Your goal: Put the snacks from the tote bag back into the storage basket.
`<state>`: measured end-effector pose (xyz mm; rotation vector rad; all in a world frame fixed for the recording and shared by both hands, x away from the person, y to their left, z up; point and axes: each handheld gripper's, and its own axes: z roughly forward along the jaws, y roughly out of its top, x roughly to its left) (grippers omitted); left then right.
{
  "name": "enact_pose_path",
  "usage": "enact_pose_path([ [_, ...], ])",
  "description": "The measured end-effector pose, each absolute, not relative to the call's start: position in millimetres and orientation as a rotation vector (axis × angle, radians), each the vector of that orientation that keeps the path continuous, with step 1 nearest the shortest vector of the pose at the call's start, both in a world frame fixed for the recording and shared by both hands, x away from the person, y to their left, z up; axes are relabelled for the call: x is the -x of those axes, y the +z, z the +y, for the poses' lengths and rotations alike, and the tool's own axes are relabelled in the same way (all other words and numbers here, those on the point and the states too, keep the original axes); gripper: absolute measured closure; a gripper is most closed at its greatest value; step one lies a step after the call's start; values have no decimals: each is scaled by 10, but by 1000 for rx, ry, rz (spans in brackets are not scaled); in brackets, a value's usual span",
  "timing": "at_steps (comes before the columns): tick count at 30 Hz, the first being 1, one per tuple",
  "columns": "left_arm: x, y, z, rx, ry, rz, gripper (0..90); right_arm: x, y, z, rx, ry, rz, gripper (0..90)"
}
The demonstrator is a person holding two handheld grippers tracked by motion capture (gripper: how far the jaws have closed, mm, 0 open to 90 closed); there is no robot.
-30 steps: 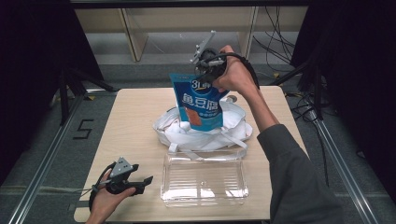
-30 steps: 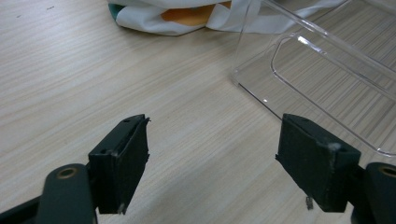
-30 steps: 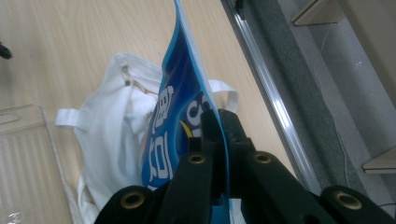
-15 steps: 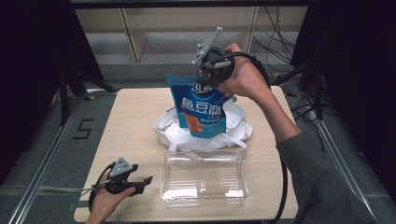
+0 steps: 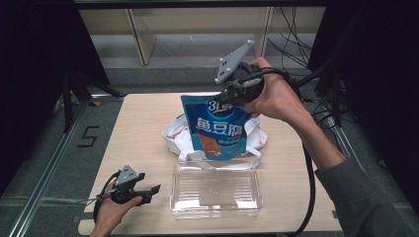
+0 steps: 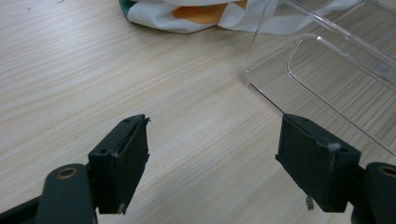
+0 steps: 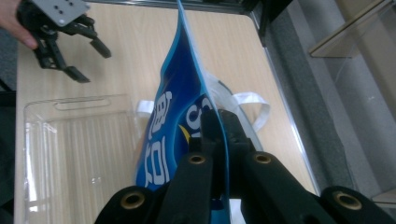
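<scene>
Blue and glossy, the snack pouch (image 5: 216,127) now hangs a little nearer the clear plastic tray (image 5: 216,193) than a second ago, pinched at its top edge by the right gripper (image 5: 236,95), whose jaws are clamped tight on it. It is already out of the white tote bag (image 5: 174,136), so a set-down in the tray looks close. Over the table's near corner the left gripper (image 6: 212,151) waits, jaws spread and empty. Whatever remains inside the bag is hidden by the pouch.
</scene>
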<state>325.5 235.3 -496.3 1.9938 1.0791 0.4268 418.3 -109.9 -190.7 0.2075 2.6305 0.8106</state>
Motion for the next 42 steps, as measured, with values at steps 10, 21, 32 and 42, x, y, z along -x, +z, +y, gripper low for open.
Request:
enact_pose_path([
  [10, -3274, -4962, 2379, -2013, 421, 1058, 239, -4009, -2023, -1102, -196, 825, 2651, 900],
  [21, -3262, -4967, 2360, -1978, 422, 1080, 241, -3884, -2150, -973, -131, 884, 2717, 900],
  [32, -3272, -4976, 2368, -1997, 419, 1074, 241, -3882, -2384, -907, -81, 903, 2762, 900],
  [42, -3264, -4957, 2370, -2028, 407, 1045, 241, -3950, -2609, -920, -104, 906, 2794, 900],
])
